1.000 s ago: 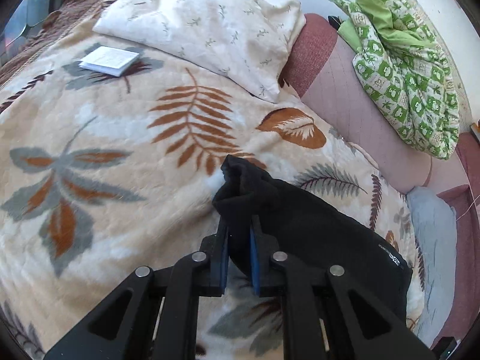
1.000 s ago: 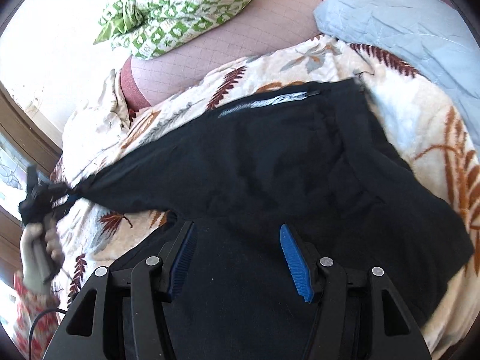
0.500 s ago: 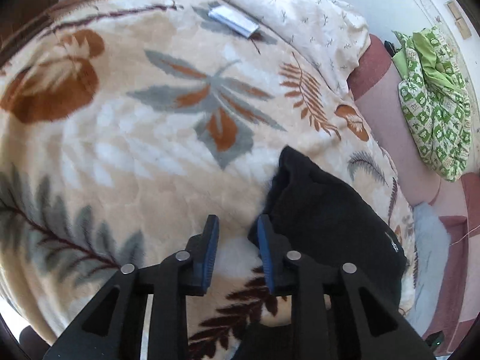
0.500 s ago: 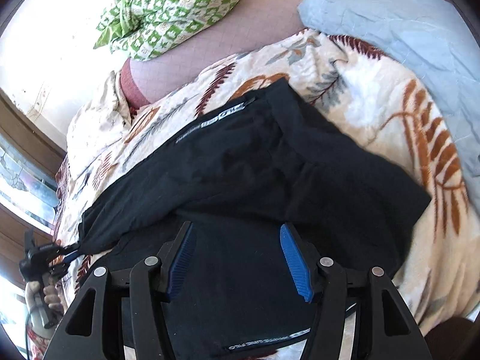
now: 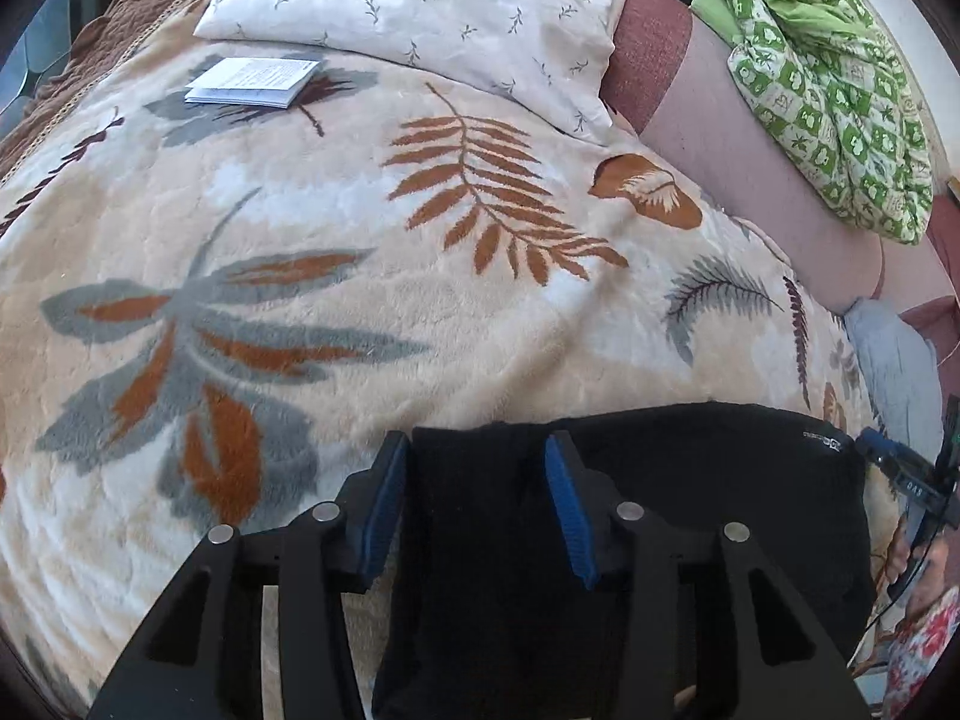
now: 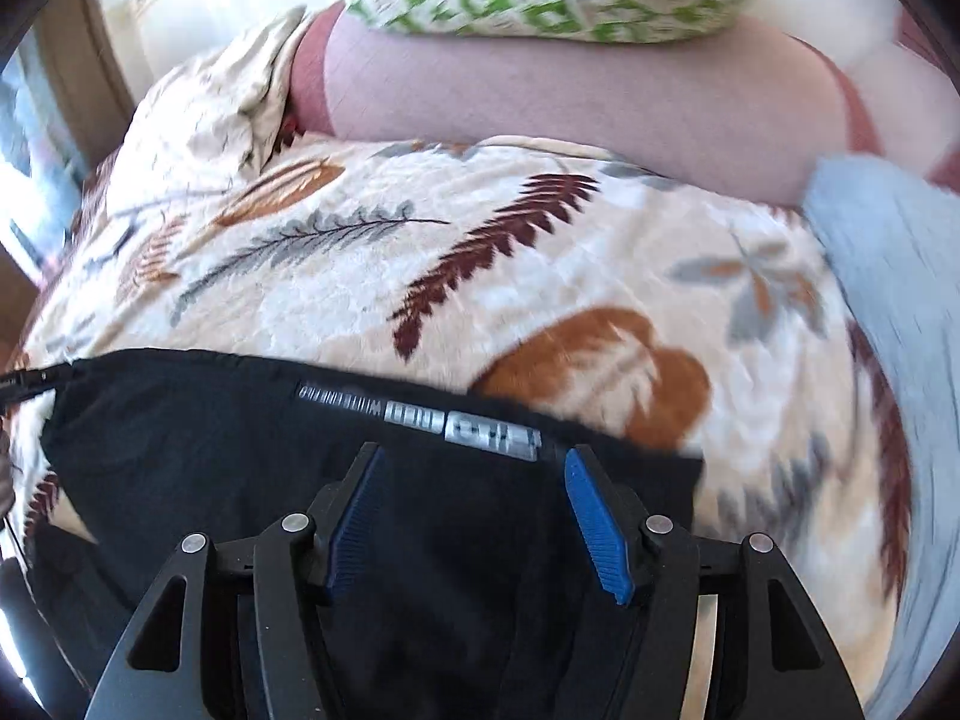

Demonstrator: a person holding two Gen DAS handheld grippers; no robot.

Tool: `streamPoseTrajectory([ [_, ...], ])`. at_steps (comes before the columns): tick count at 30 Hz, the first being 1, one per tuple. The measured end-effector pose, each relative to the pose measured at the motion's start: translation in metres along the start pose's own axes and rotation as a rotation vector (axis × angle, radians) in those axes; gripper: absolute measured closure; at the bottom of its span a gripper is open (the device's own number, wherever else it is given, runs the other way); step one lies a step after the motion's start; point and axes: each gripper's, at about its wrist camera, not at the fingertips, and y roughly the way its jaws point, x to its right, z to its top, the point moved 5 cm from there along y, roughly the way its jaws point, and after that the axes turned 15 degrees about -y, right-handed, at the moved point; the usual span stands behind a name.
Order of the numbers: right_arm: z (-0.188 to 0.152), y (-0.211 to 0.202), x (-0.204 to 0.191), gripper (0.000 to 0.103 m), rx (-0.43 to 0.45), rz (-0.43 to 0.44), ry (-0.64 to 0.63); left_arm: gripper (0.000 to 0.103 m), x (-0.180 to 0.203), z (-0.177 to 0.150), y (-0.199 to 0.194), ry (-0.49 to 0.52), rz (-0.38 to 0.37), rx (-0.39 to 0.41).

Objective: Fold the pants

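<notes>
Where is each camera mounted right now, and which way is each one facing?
Left wrist: on the left gripper, open above the black pants, facing across the leaf blanket to the white pillow; the right gripper shows at the right edge.
Right wrist: on the right gripper, open over the pants' printed band, facing the pink bolster.
Shared: pants, blanket, green quilt.

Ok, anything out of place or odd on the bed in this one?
Nothing stands out. The black pants lie folded on the leaf-print blanket, with a small booklet lying near the pillow. The right wrist view is motion-blurred.
</notes>
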Motion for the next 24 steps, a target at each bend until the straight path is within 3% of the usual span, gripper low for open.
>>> streamPoseTrajectory([
  [5,0.023,0.053,0.002,0.036,-0.067,0.127,-0.039,0.036,0.013,0.002,0.008,0.064,-0.062,0.000],
  [10,0.029,0.073,0.001,0.034,-0.087,0.215,-0.091,0.035,0.022,-0.006,0.009,0.166,-0.051,-0.013],
  [11,0.029,0.073,0.000,0.034,-0.096,0.220,-0.110,0.043,0.023,-0.007,0.008,0.180,-0.044,-0.016],
  [12,0.027,0.072,-0.003,0.034,-0.105,0.216,-0.138,0.061,0.023,-0.007,0.009,0.193,-0.032,-0.017],
  [14,0.021,0.071,-0.012,0.035,-0.134,0.204,-0.208,0.081,0.023,-0.009,0.009,0.224,0.003,-0.018],
  [15,0.017,0.070,-0.018,0.036,-0.146,0.190,-0.249,0.084,0.024,-0.009,0.009,0.237,0.006,-0.017],
  [16,0.015,0.068,-0.022,0.040,-0.149,0.188,-0.270,0.085,0.025,-0.011,0.009,0.249,0.011,-0.015],
  [17,0.013,0.066,-0.024,0.054,-0.153,0.196,-0.271,0.087,0.028,-0.013,0.009,0.264,0.023,-0.009],
  [18,0.012,0.065,-0.027,0.058,-0.157,0.204,-0.263,0.089,0.031,-0.014,0.008,0.279,0.036,0.000],
  [20,0.011,0.060,-0.032,0.079,-0.167,0.171,-0.290,0.090,0.038,-0.017,0.005,0.300,0.039,0.015],
  [22,0.010,0.053,-0.033,0.090,-0.171,0.147,-0.291,0.090,0.044,-0.018,-0.003,0.305,0.034,0.040],
  [24,0.012,0.042,-0.032,0.094,-0.161,0.132,-0.279,0.090,0.049,-0.017,-0.012,0.297,0.018,0.064],
])
